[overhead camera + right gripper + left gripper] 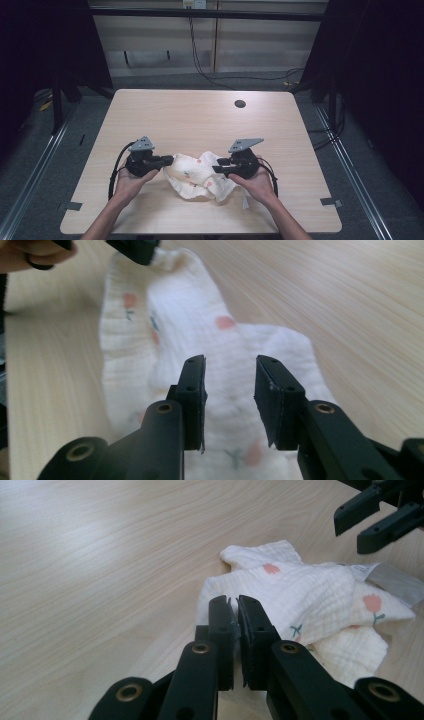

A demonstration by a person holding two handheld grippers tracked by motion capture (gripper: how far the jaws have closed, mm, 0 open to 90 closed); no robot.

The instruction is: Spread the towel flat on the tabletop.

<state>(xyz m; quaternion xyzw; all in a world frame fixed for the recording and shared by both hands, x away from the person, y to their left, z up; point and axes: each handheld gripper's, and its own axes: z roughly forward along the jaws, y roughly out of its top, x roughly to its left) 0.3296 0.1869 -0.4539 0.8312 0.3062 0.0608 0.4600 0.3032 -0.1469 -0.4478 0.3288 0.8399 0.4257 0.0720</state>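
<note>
A crumpled white cloth (197, 175) printed with small pink tulips lies on the wooden table (200, 115) near its front edge. My left gripper (170, 160) sits at the cloth's left end. In the left gripper view its jaws (235, 602) are pressed together on a thin edge of the cloth (310, 590). My right gripper (217, 167) hovers over the cloth's right part. In the right gripper view its jaws (230, 365) stand apart above the cloth (190, 325), with nothing pinched between them. The right gripper (350, 532) also appears at the top right of the left gripper view.
A round dark hole (240, 104) sits in the table's far right part. A grey label (395, 580) sticks out of the cloth's right side. Dark curtains and metal rails flank the table, and cables run over the floor behind it.
</note>
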